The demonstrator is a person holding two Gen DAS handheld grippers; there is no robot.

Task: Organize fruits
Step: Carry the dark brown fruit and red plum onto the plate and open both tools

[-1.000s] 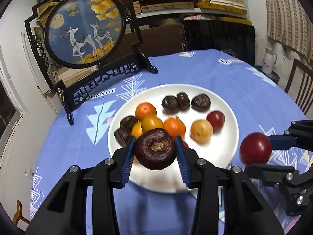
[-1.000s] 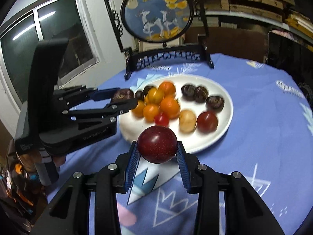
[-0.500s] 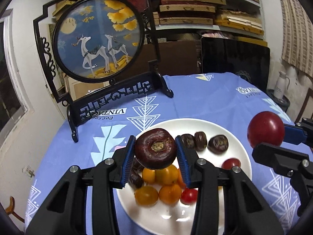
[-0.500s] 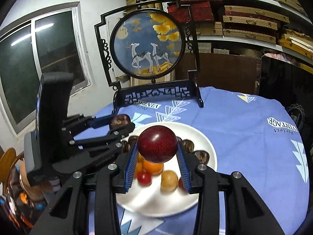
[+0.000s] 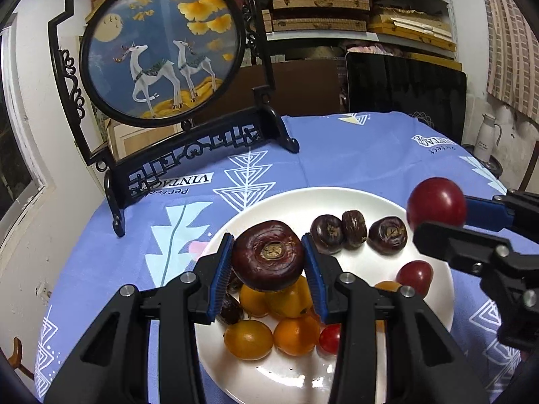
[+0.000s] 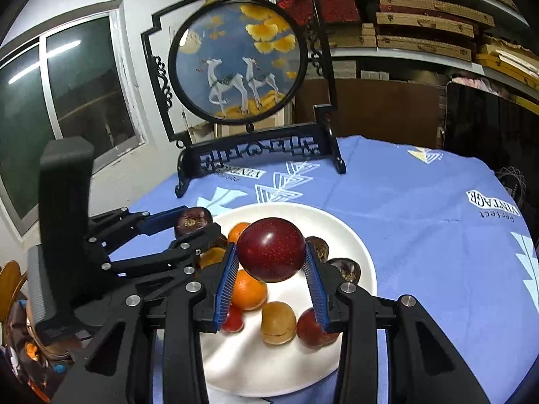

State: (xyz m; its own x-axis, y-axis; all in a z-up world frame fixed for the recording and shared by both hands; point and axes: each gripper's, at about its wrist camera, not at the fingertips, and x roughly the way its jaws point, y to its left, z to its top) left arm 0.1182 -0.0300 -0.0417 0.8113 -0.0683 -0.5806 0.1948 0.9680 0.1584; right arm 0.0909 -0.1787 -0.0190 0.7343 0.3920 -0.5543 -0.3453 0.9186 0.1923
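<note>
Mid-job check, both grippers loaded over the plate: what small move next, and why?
Probably lower the left gripper toward the three dark fruits at the plate's far side: it is shut on a matching dark fruit, held above the orange ones.

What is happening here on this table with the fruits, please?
A person is sorting fruit with a handheld gripper in each hand. The left gripper is shut on a dark brown water chestnut, and the right gripper is shut on a red plum. Both are held in the air above a white plate on the blue tablecloth. The plate holds more chestnuts, orange fruits and small red ones.
</note>
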